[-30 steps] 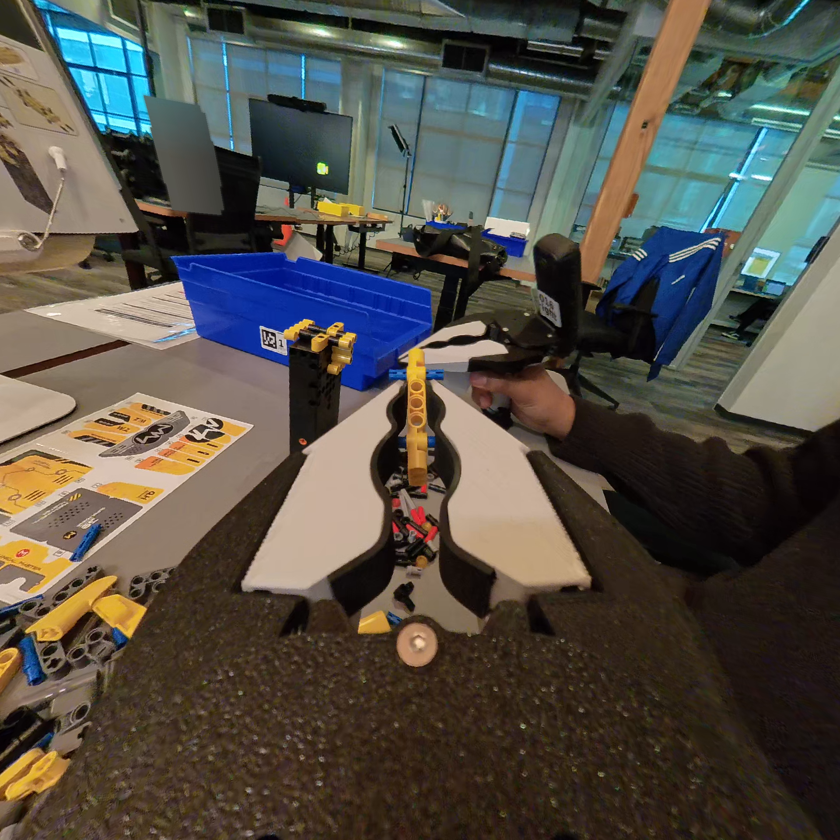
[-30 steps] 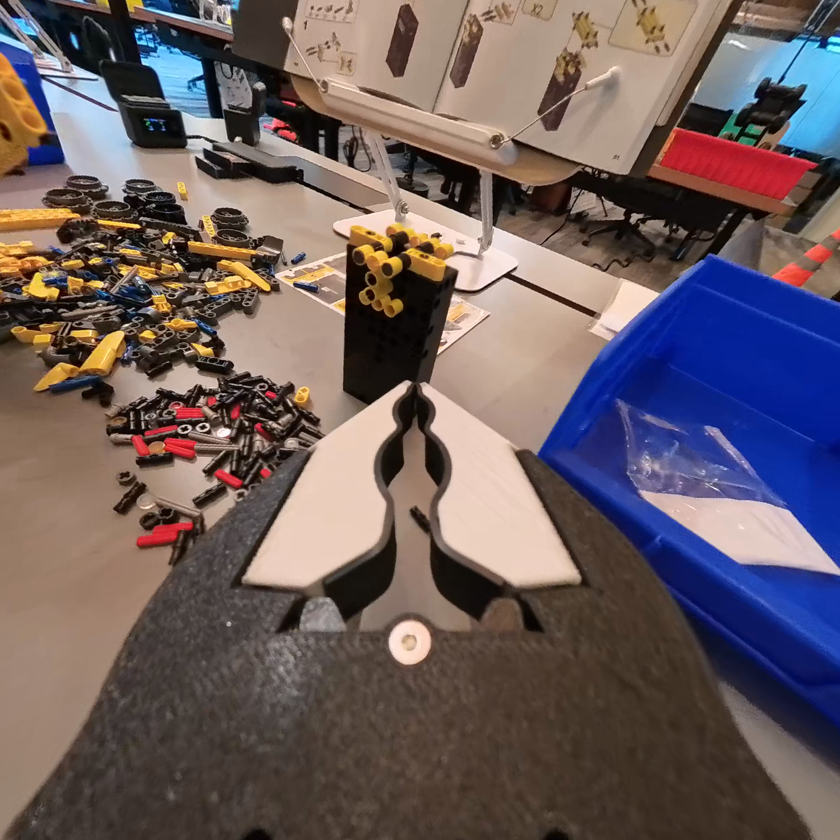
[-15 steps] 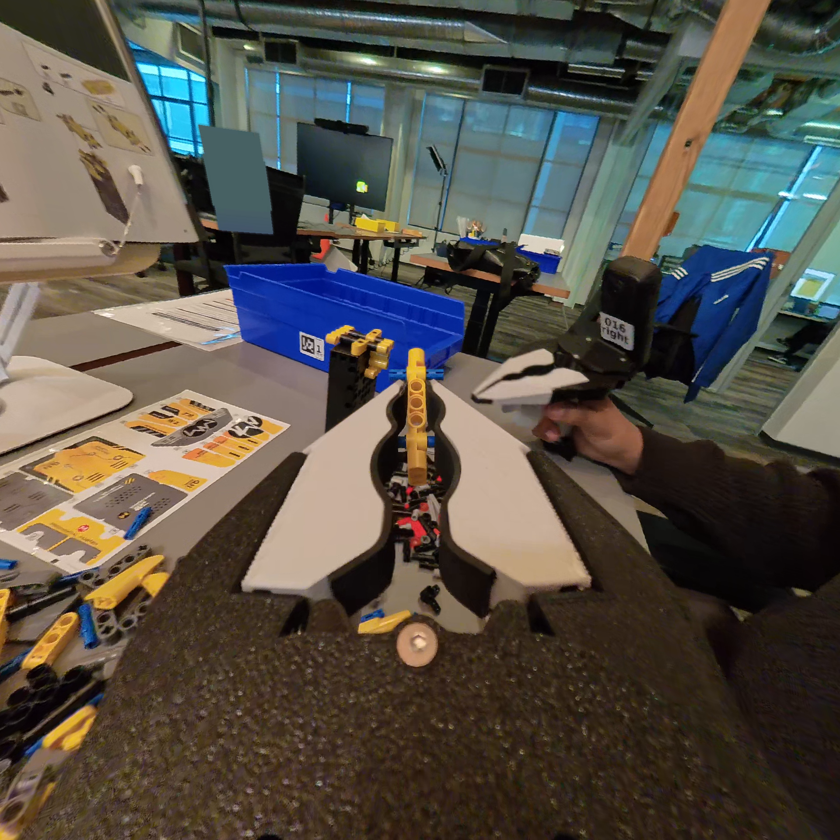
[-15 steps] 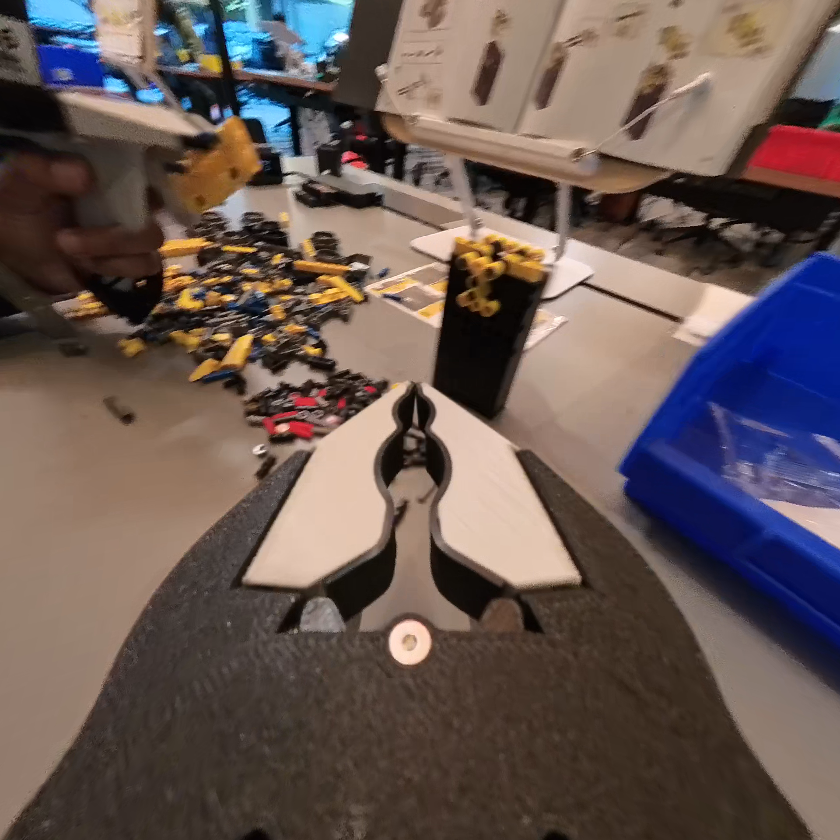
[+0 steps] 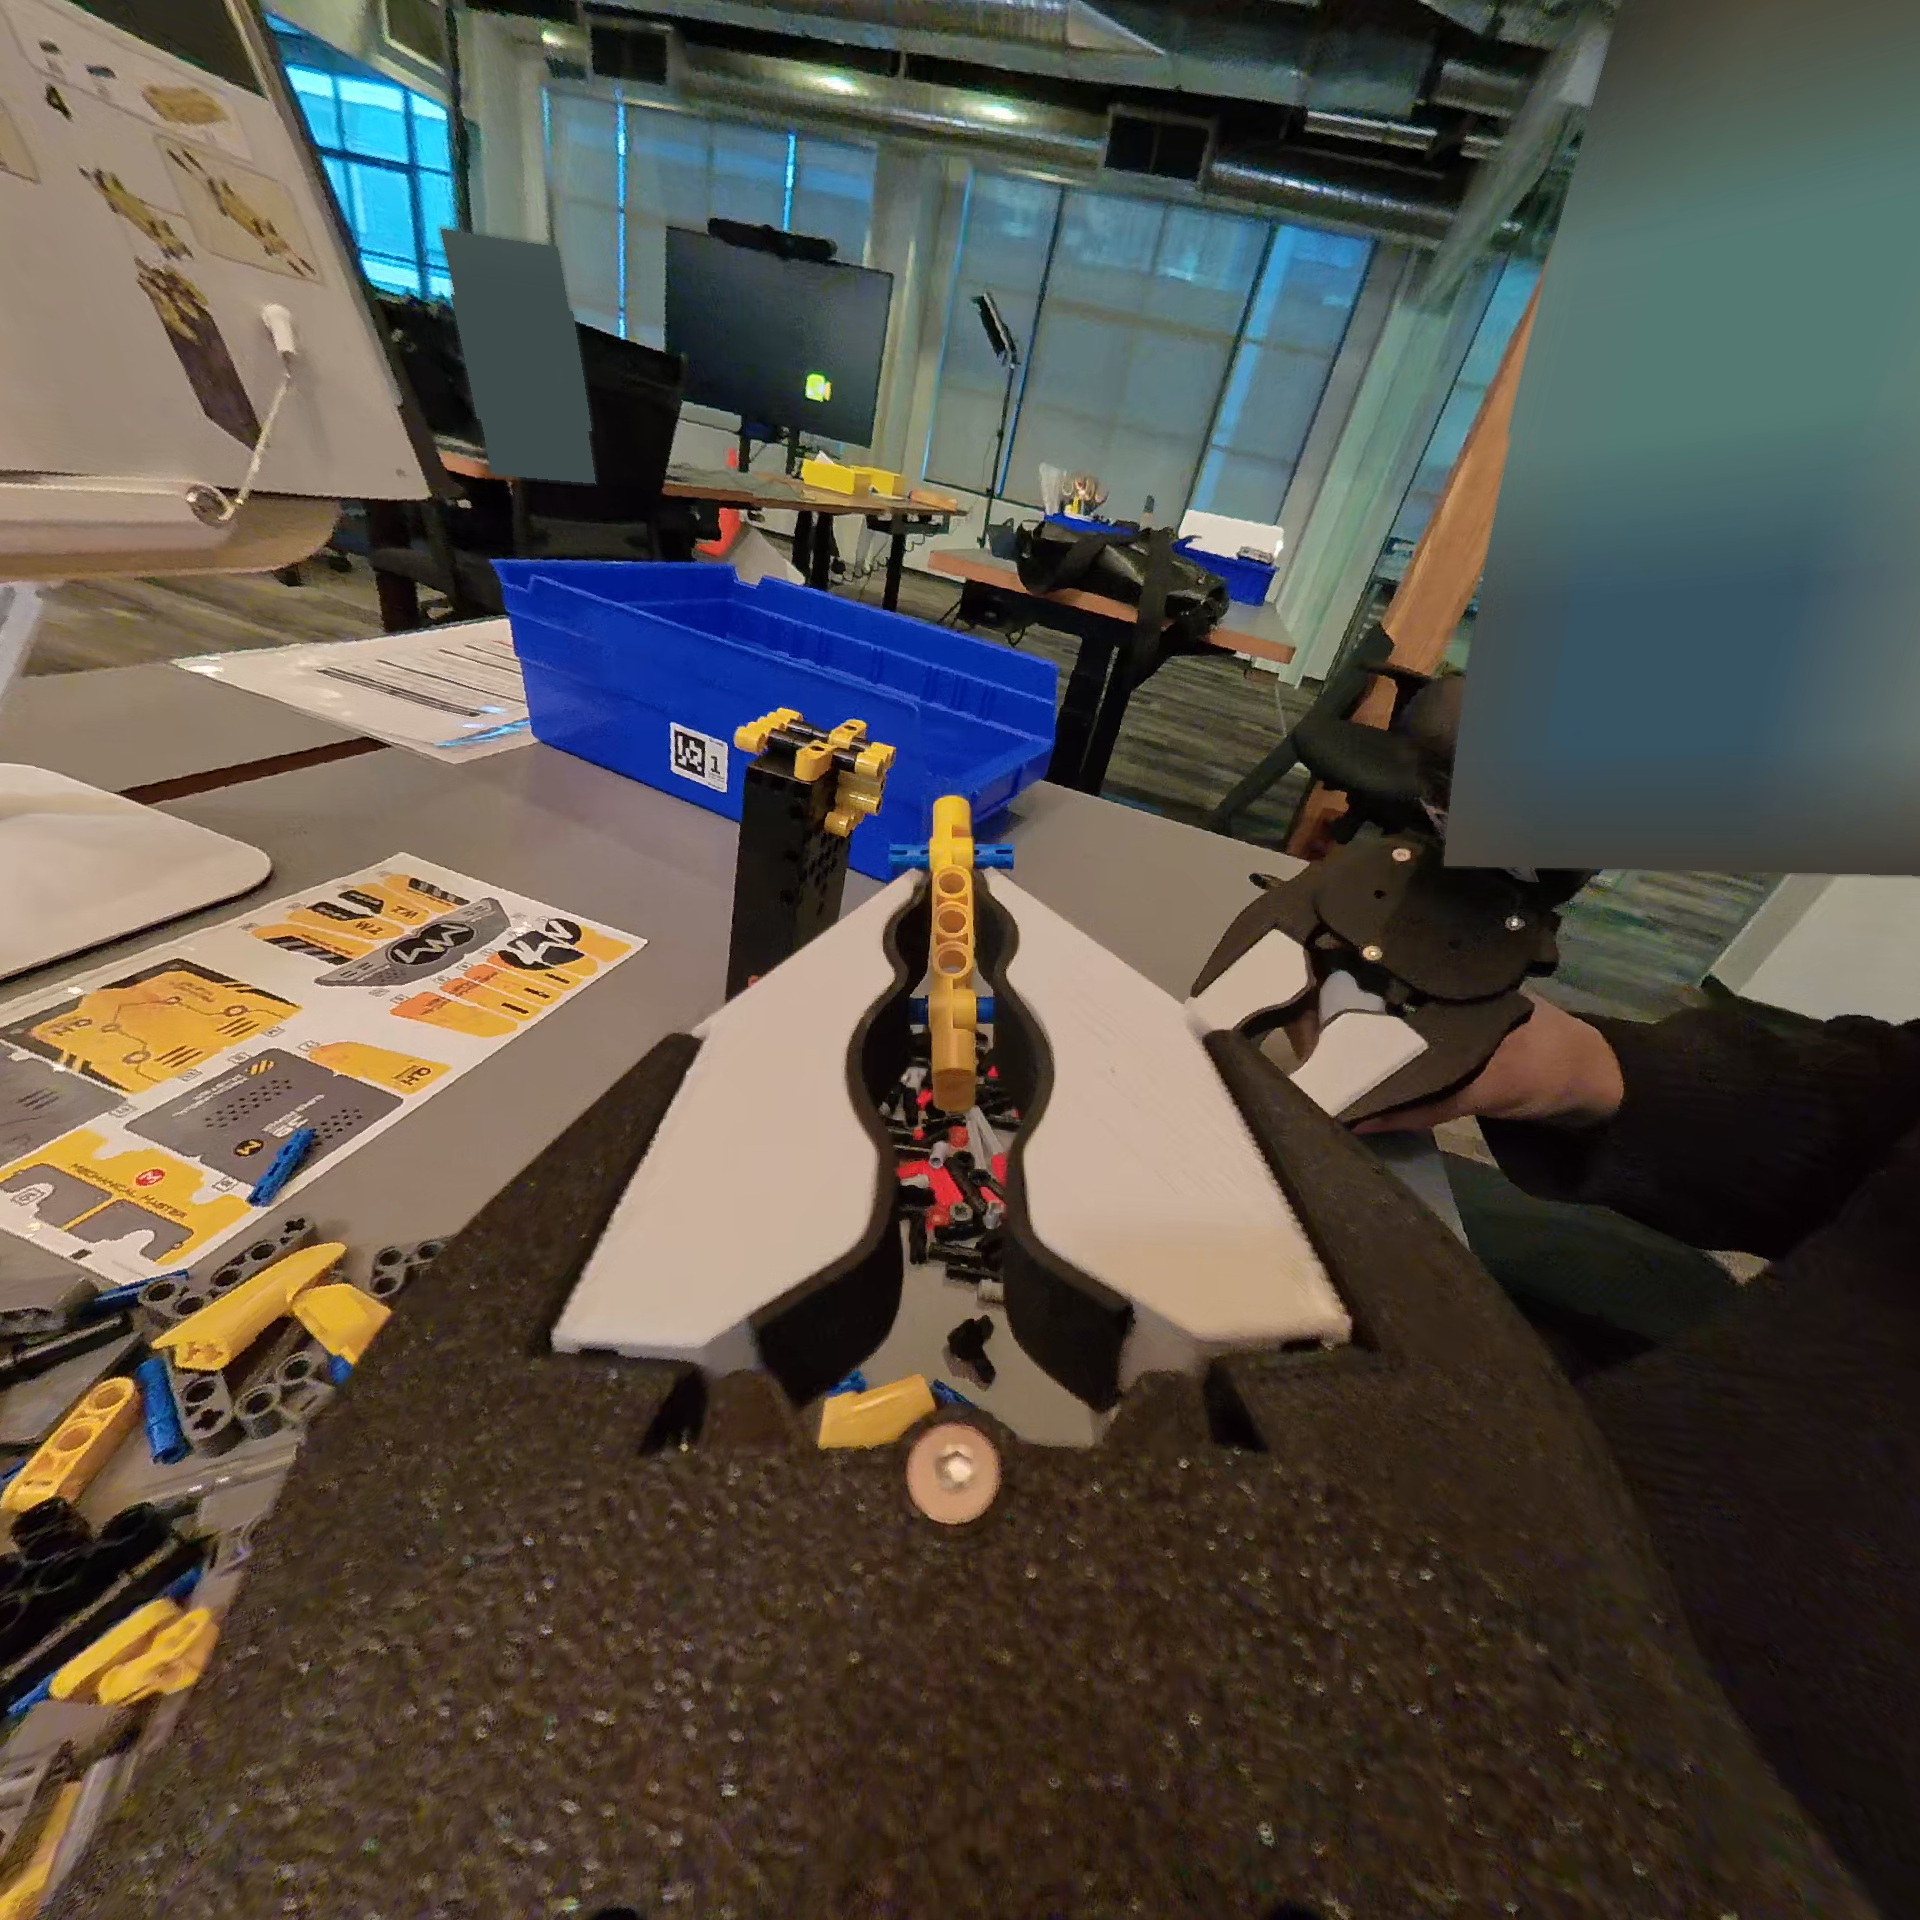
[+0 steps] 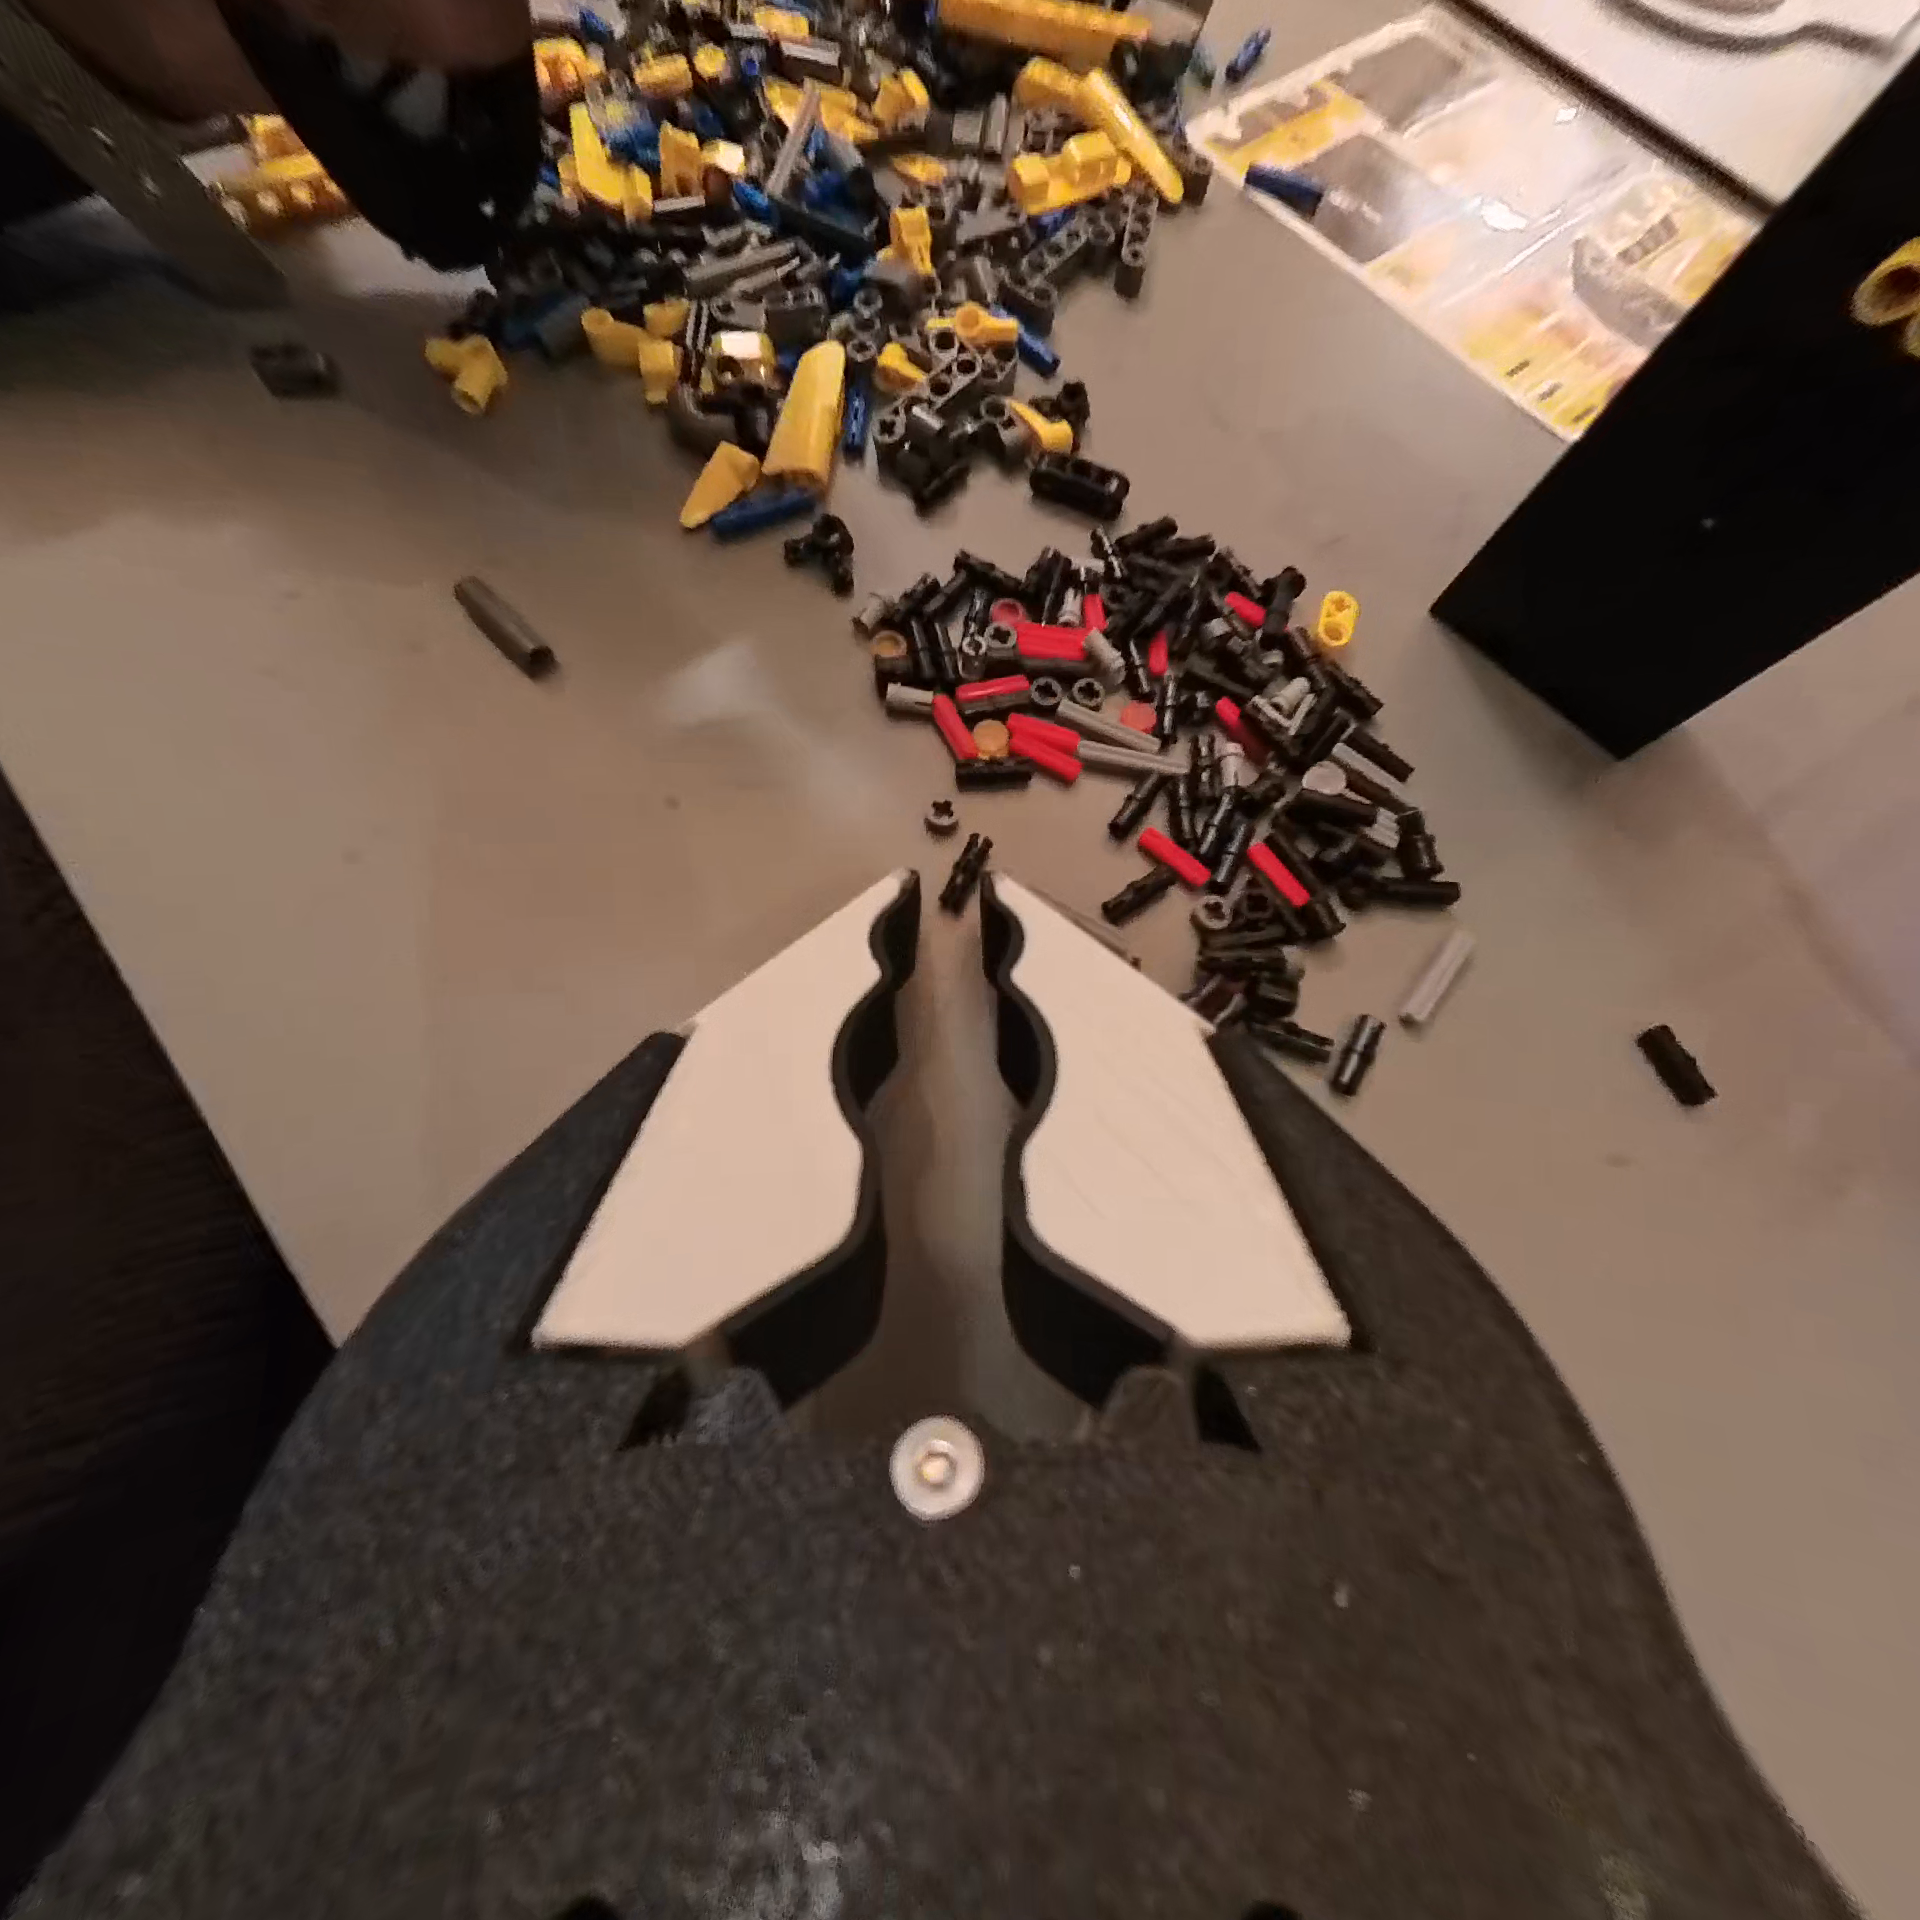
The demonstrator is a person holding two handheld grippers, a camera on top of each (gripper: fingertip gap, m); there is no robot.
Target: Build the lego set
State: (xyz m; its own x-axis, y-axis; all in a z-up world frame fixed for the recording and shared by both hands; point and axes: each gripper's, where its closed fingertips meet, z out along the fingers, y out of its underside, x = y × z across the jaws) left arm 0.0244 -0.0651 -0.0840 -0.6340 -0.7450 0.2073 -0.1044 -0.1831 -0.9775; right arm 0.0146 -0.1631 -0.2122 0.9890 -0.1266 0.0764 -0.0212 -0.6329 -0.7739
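The yellow holed beam (image 5: 951, 961), with blue pins through it, stands upright, pinched between the tips of the left gripper (image 5: 951, 883), which is raised above the grey table (image 5: 582, 842) and points level toward the blue bin (image 5: 790, 665) at the far edge. Just left of the beam stands the black tower (image 5: 790, 862) topped with yellow pieces. The right gripper (image 6: 951, 883) tilts steeply down at the table, its jaws a narrow gap apart and empty, tips just short of a small black pin (image 6: 964, 873) at the near fringe of the pile of black and red pins (image 6: 1164, 727). A person's hand (image 5: 1527, 1070) grips its handle. A sticker sheet (image 5: 239, 1039) lies left.
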